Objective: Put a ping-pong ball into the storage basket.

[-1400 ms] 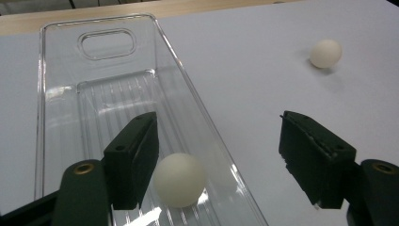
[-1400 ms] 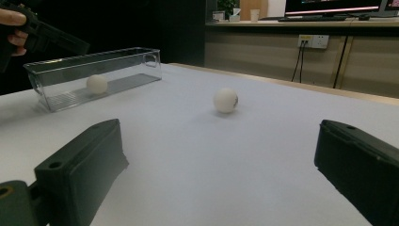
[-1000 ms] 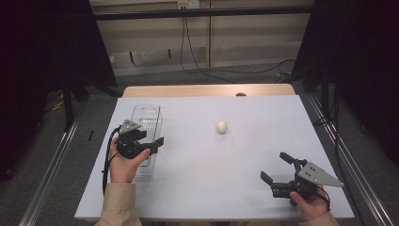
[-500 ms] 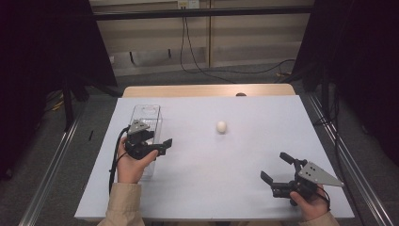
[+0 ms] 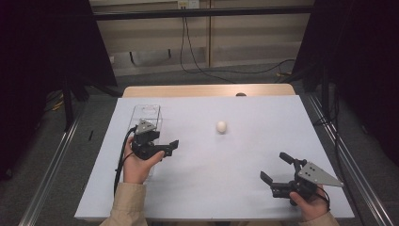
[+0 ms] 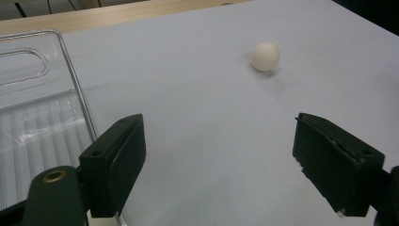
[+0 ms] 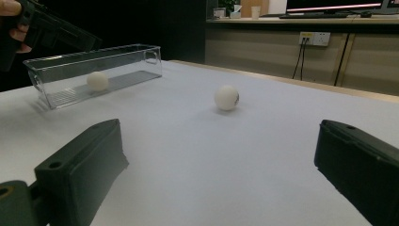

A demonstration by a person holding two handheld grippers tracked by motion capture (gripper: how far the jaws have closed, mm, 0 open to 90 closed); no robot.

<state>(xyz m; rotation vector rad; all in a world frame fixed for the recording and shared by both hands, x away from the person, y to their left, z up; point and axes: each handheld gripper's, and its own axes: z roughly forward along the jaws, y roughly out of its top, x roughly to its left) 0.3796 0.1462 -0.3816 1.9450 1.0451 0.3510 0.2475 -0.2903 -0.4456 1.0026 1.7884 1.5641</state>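
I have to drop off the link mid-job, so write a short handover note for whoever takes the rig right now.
Left gripper: open, empty, beside the clear bin, aimed at the loose ball.
Right gripper: open, empty, low at the near right of the table.
Done: one ball in the bin.
Left: the loose ball lies mid-table, untouched; likely next, grasp it and put it in the bin.

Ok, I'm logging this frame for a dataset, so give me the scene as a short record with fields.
surface: white table
loose item: white ball on the table, apart from both grippers
container: clear plastic bin, far left, one ball inside
left gripper: jaws open, empty, beside the bin, facing the loose ball
right gripper: jaws open, empty, near right corner
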